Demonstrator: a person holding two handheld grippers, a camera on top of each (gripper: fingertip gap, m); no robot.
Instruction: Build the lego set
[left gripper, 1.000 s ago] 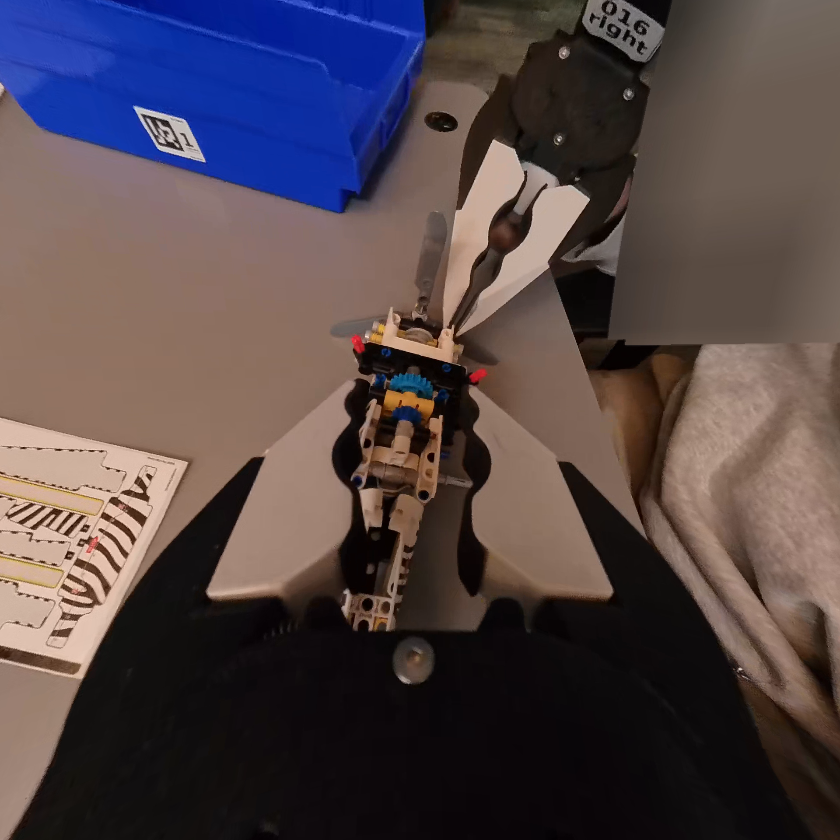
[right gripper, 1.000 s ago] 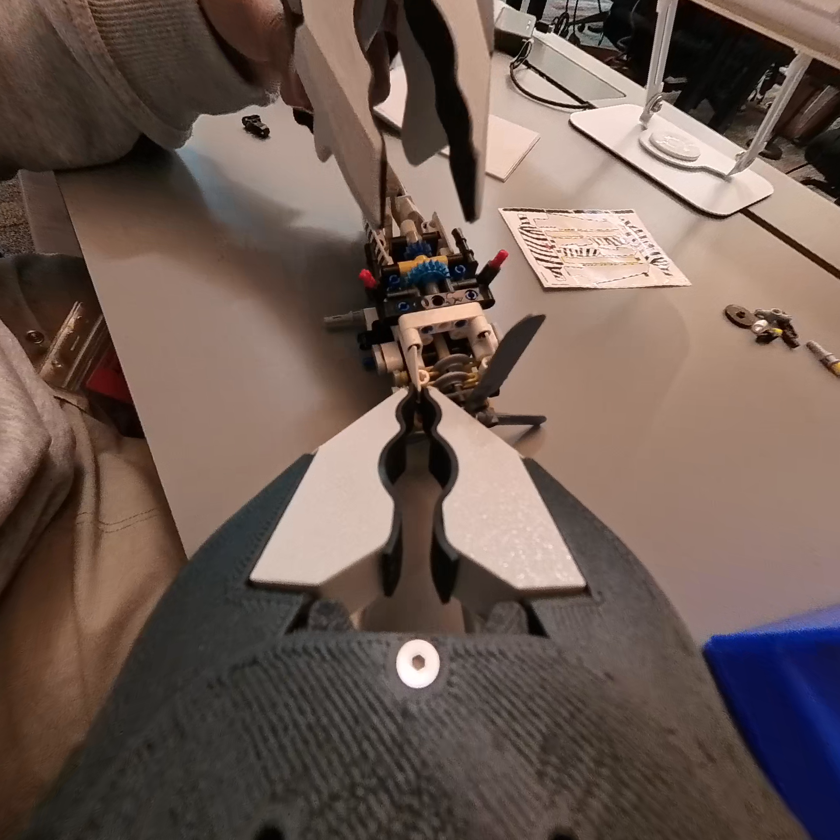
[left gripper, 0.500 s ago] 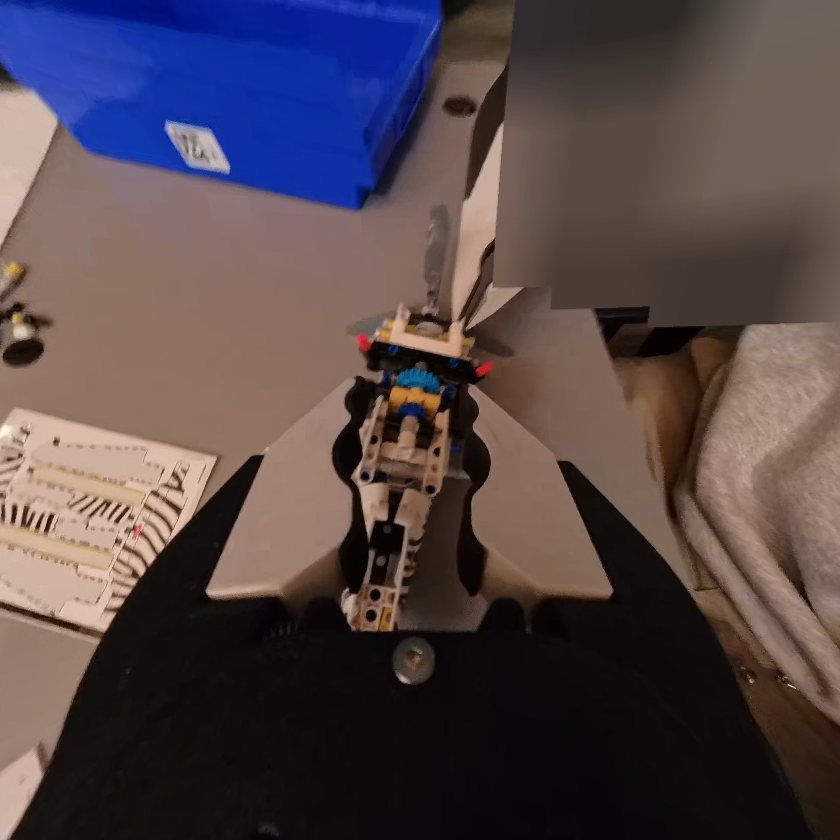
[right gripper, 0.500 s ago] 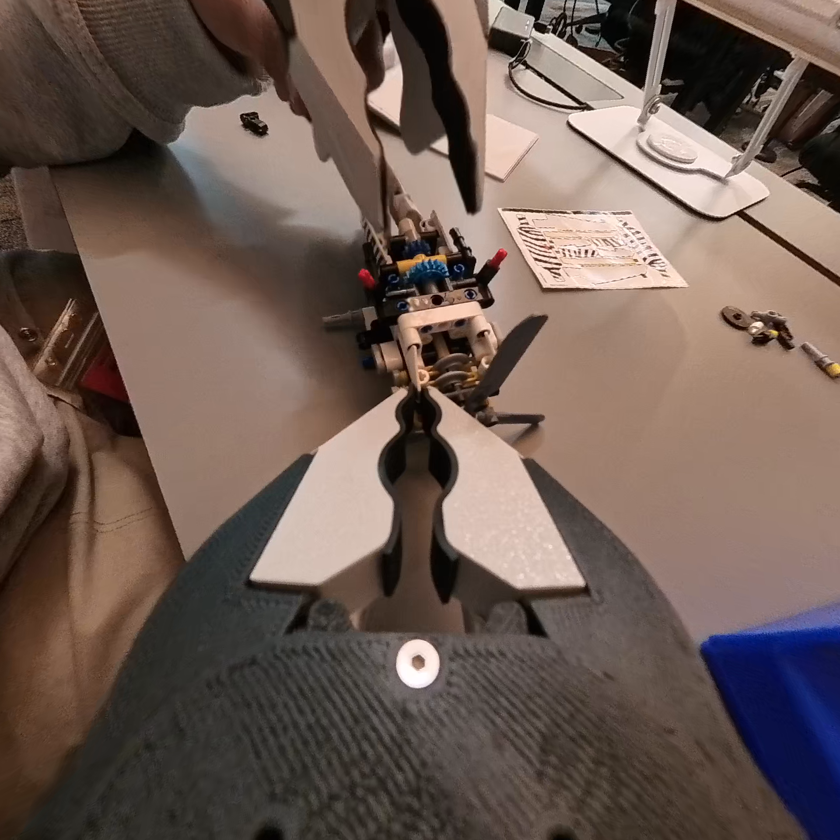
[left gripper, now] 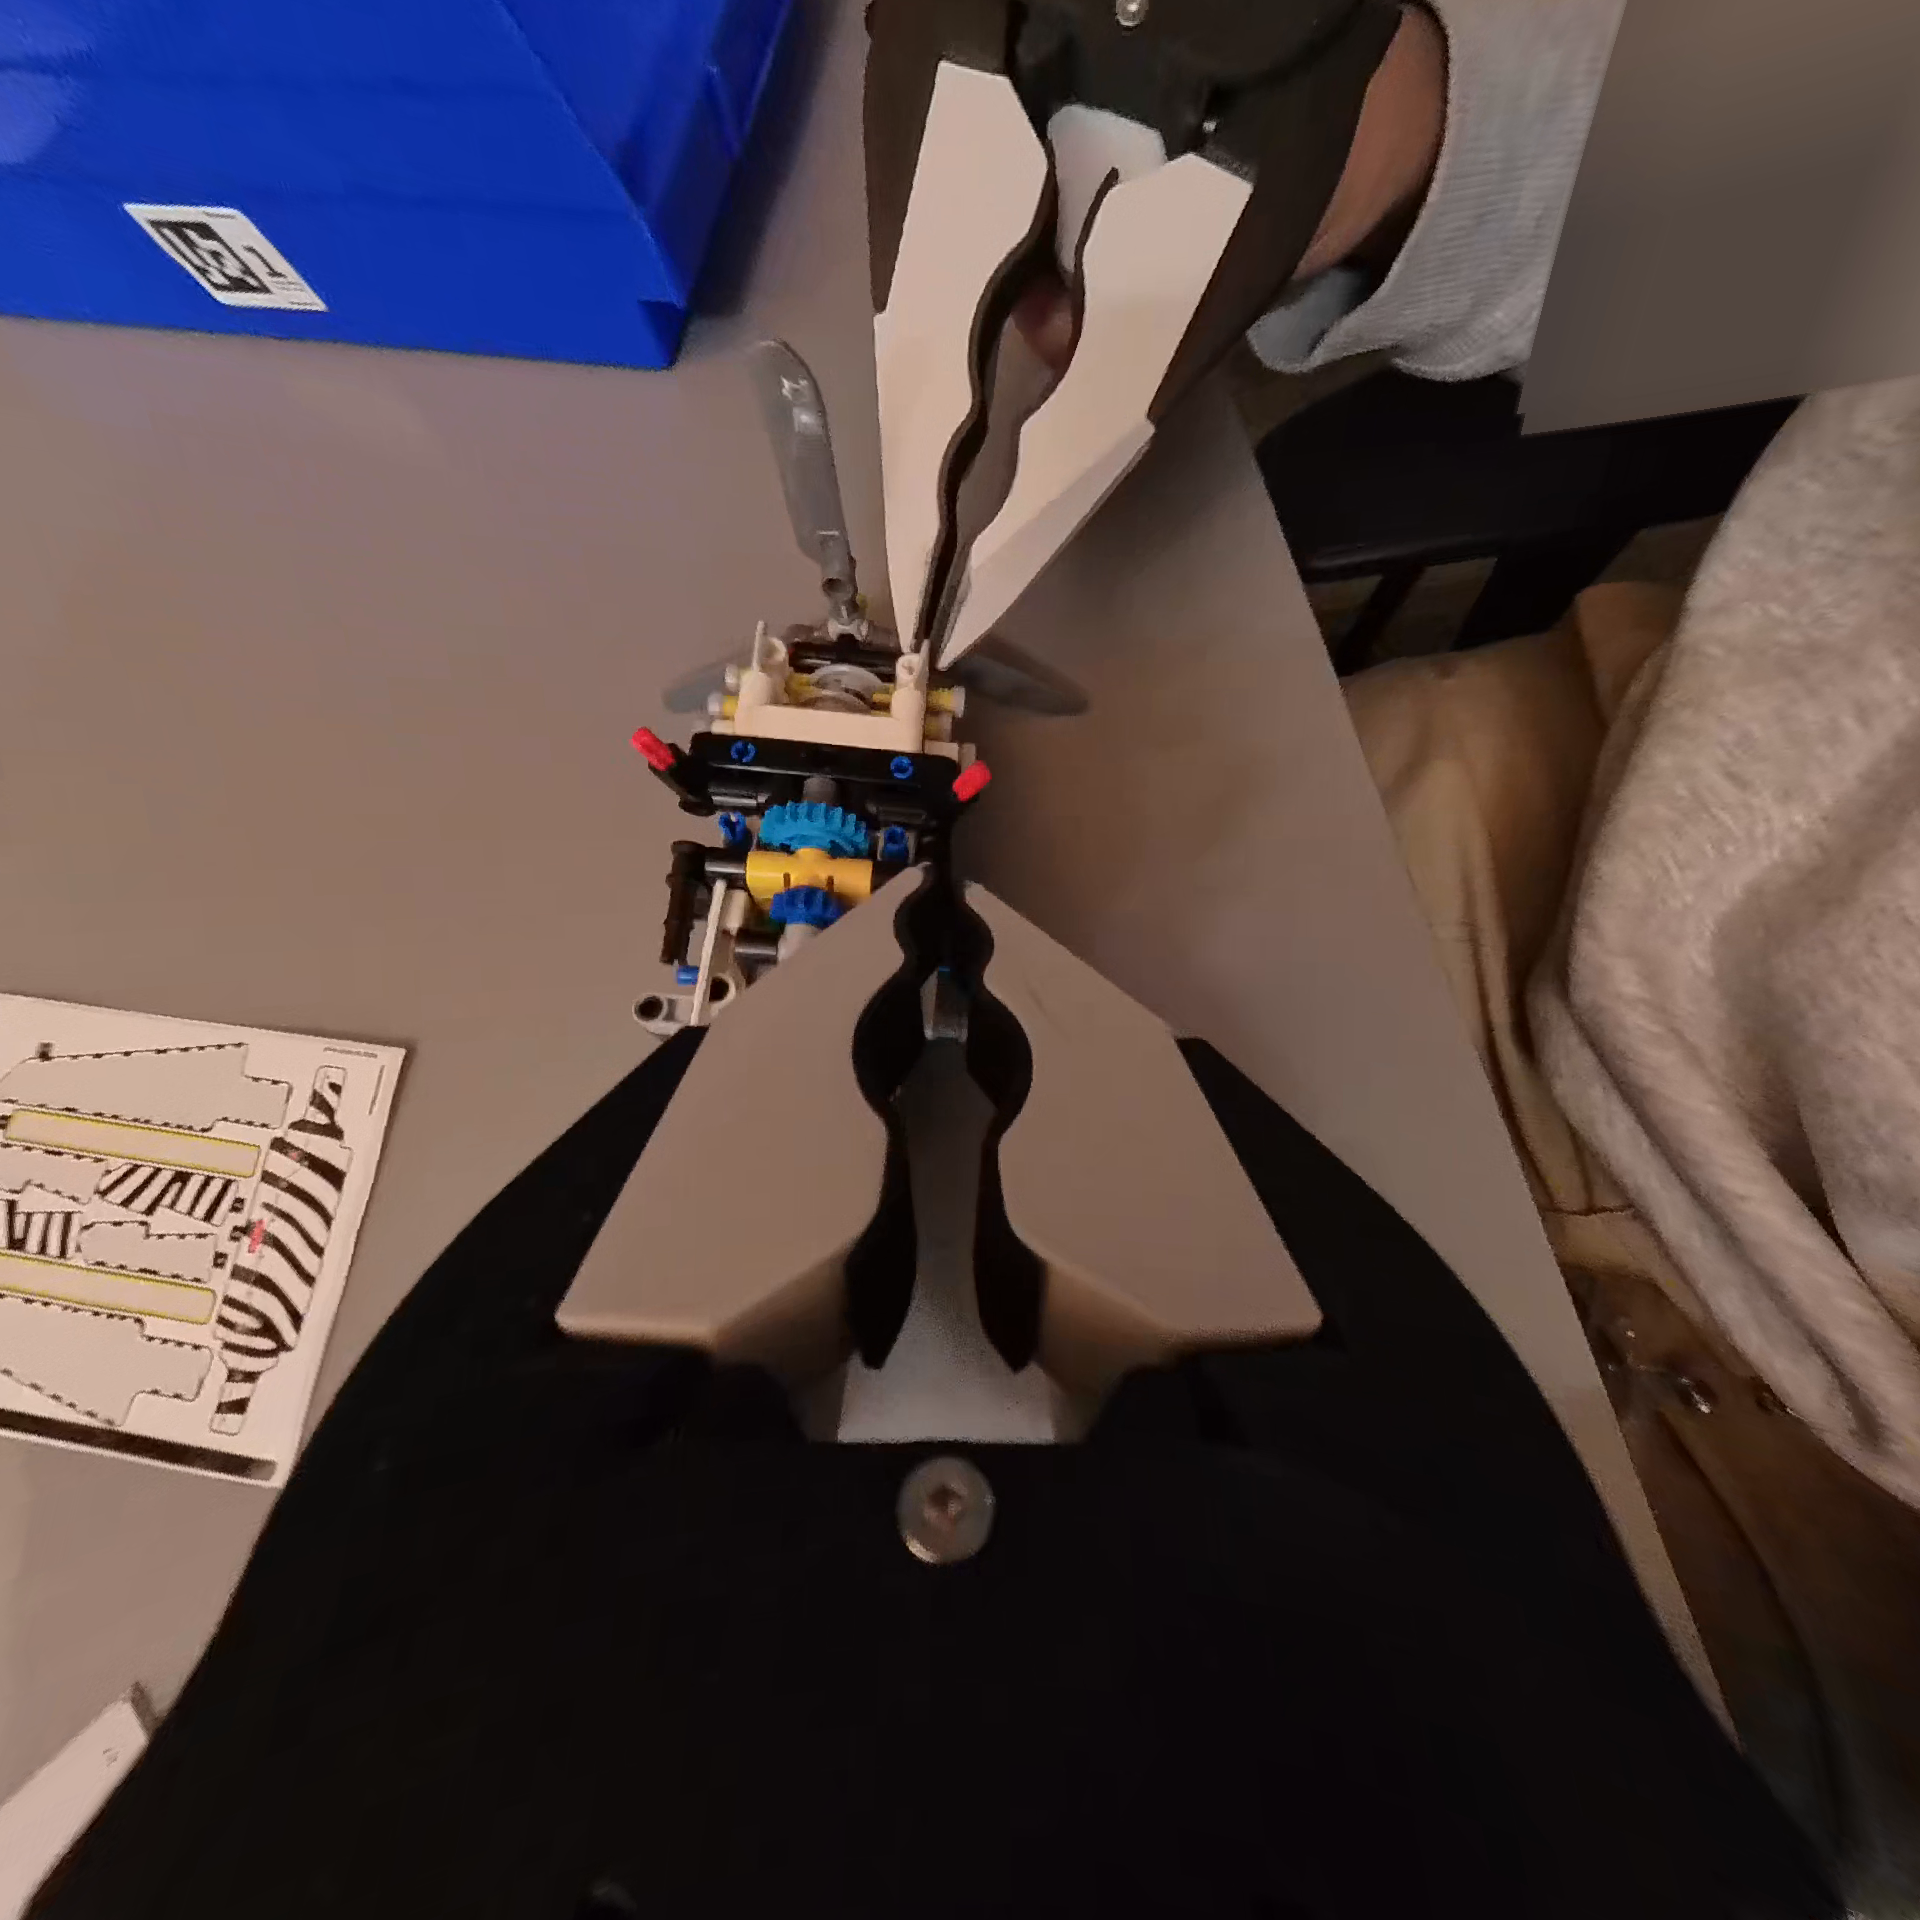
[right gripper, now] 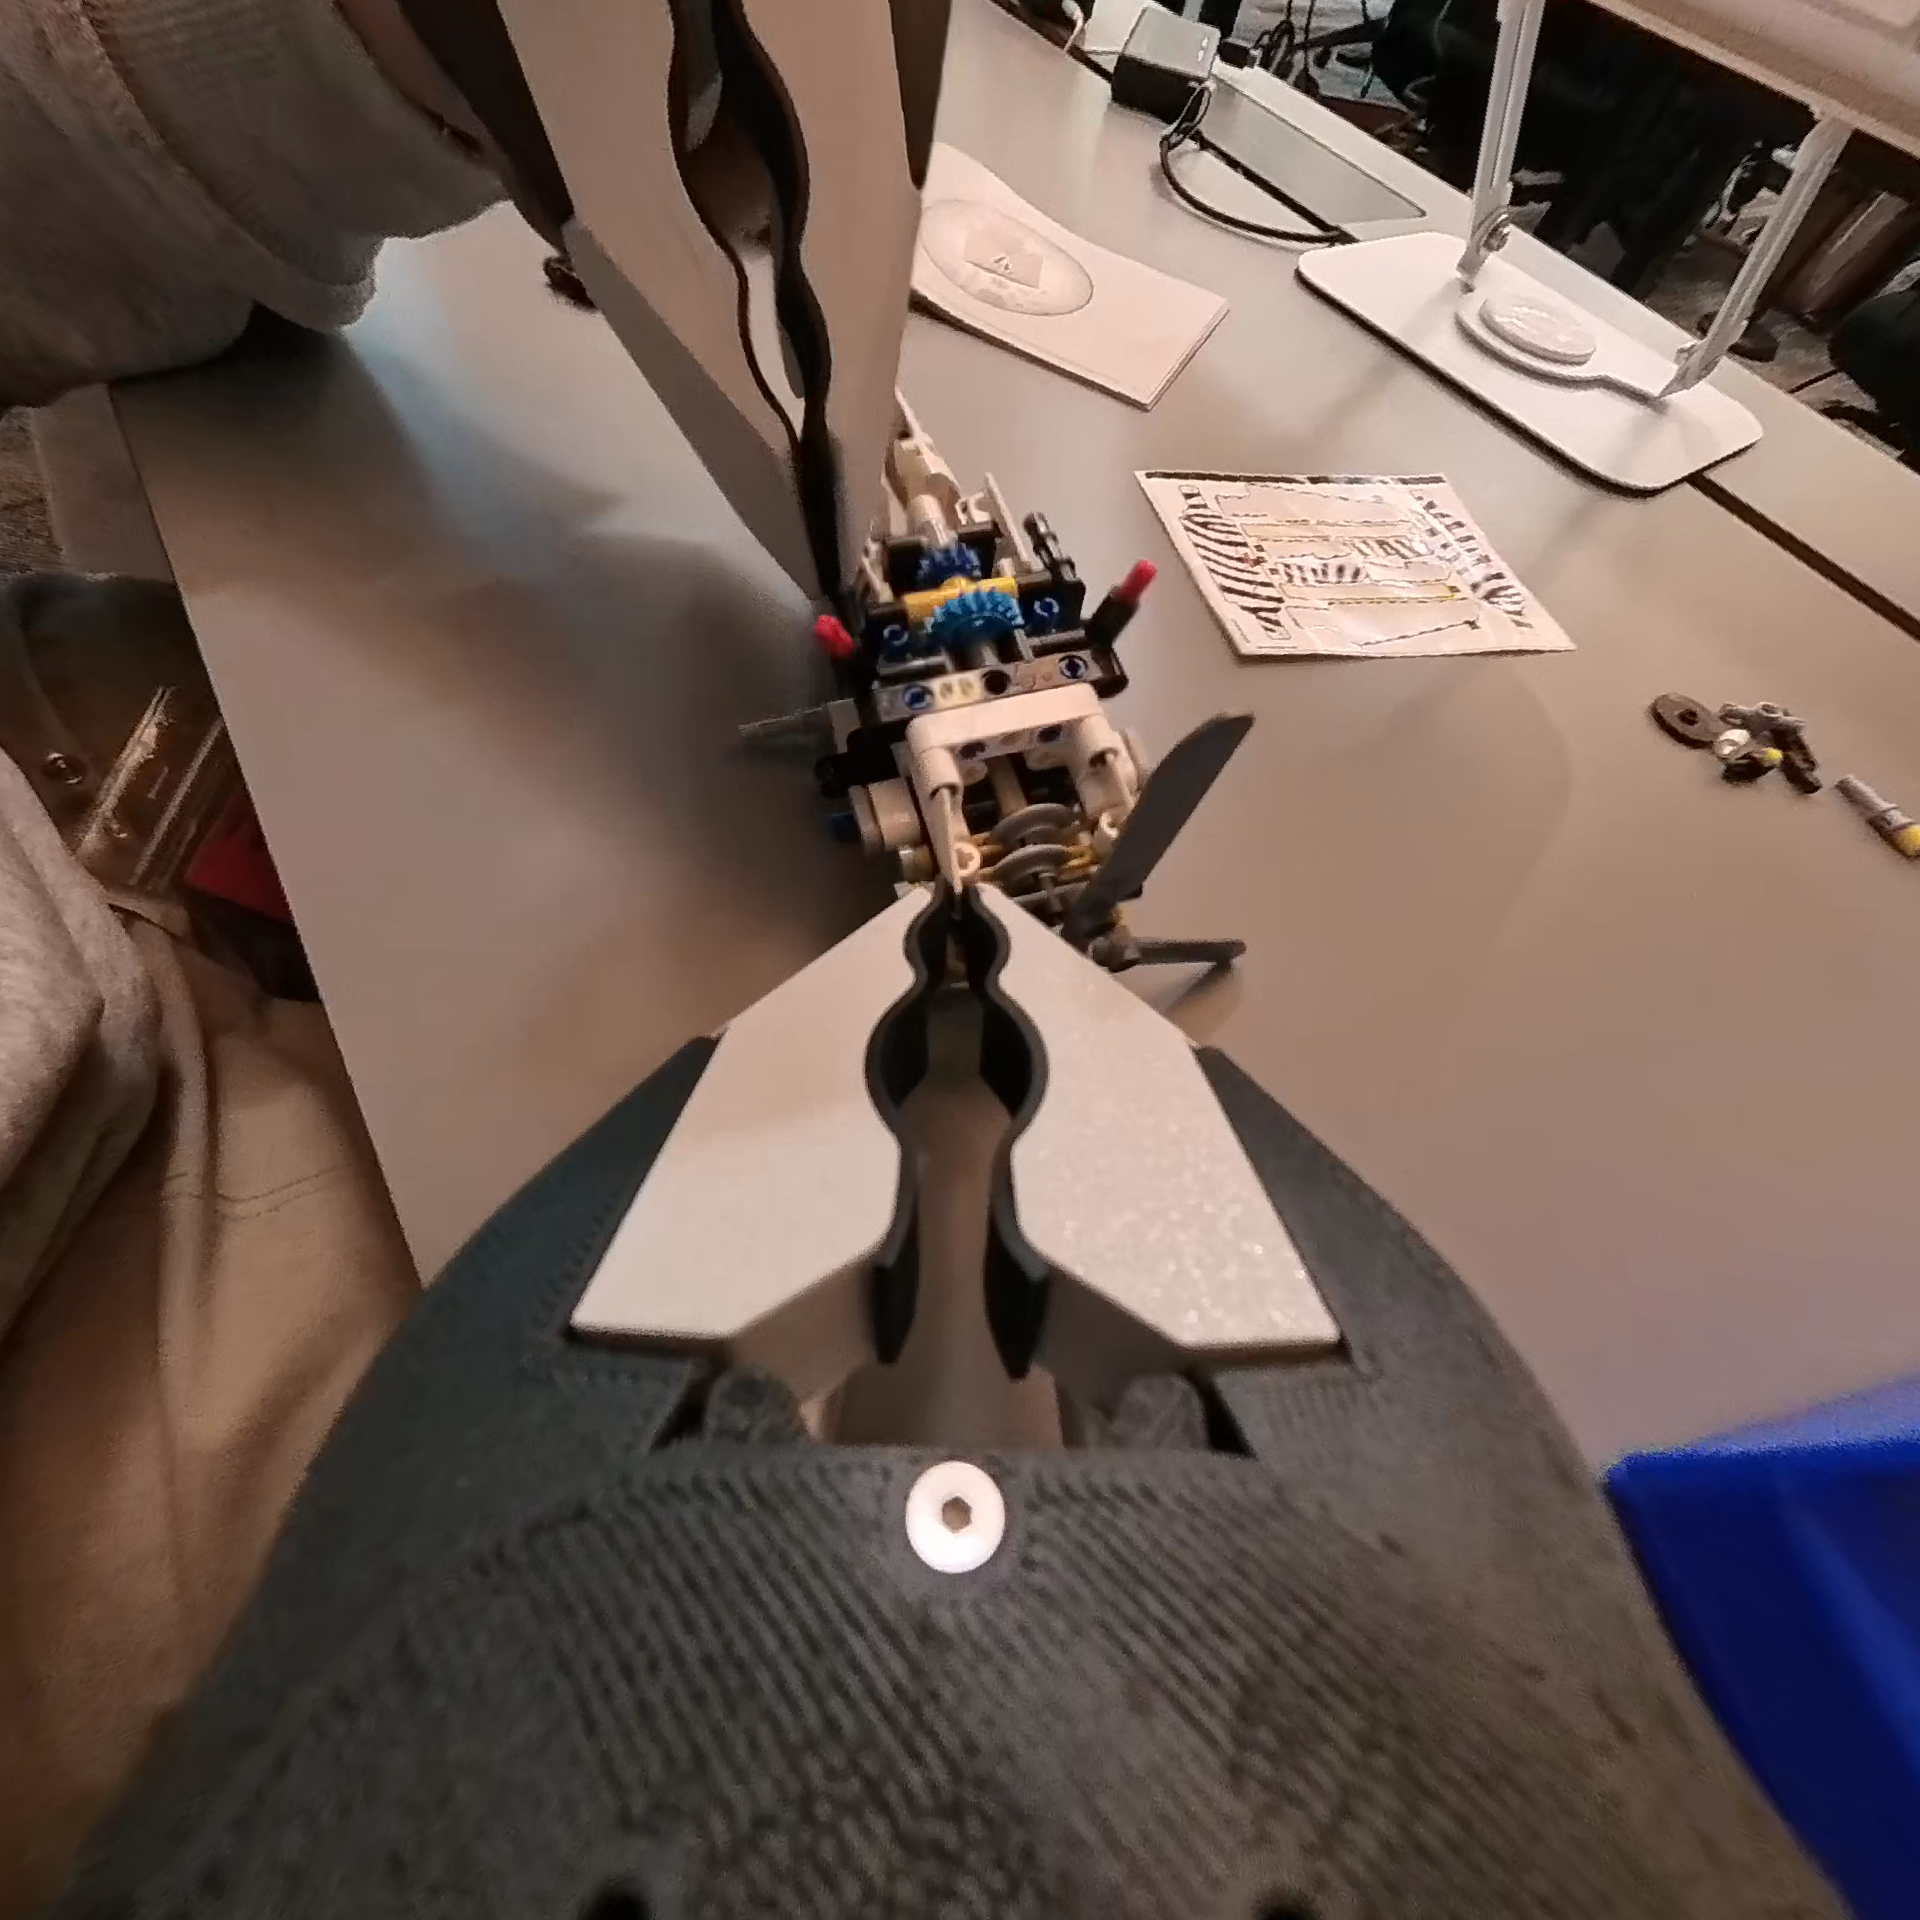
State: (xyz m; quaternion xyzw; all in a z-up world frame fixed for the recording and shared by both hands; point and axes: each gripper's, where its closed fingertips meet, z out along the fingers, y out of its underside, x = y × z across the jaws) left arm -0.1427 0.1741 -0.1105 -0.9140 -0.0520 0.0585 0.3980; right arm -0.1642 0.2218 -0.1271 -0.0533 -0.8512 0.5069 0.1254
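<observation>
The lego model (left gripper: 821, 800), a black and white frame with blue gears, red pins and a grey propeller (left gripper: 805, 447), lies on the grey table (left gripper: 364, 675). My left gripper (left gripper: 940, 883) has its fingers closed together, tips against the black frame's right side near a red pin; I cannot tell if they pinch it. In the right wrist view it comes down from above (right gripper: 821, 592). My right gripper (right gripper: 951, 904) is shut on a thin white part at the propeller end of the model (right gripper: 997, 686). It also shows in the left wrist view (left gripper: 930, 649).
A blue bin (left gripper: 364, 156) stands behind the model, its corner also in the right wrist view (right gripper: 1787, 1610). A zebra sticker sheet (left gripper: 156, 1216) lies left. Loose small parts (right gripper: 1745, 738), a booklet (right gripper: 1049, 291) and a white stand base (right gripper: 1538, 353) lie farther off. The table edge and a person's lap (left gripper: 1714, 935) are close by. The grippers' ends are close to 6 cm from one another.
My left gripper has let go of the model's tail, closed its fingers and moved to the model's right side. The right gripper has kept its hold at the front.
</observation>
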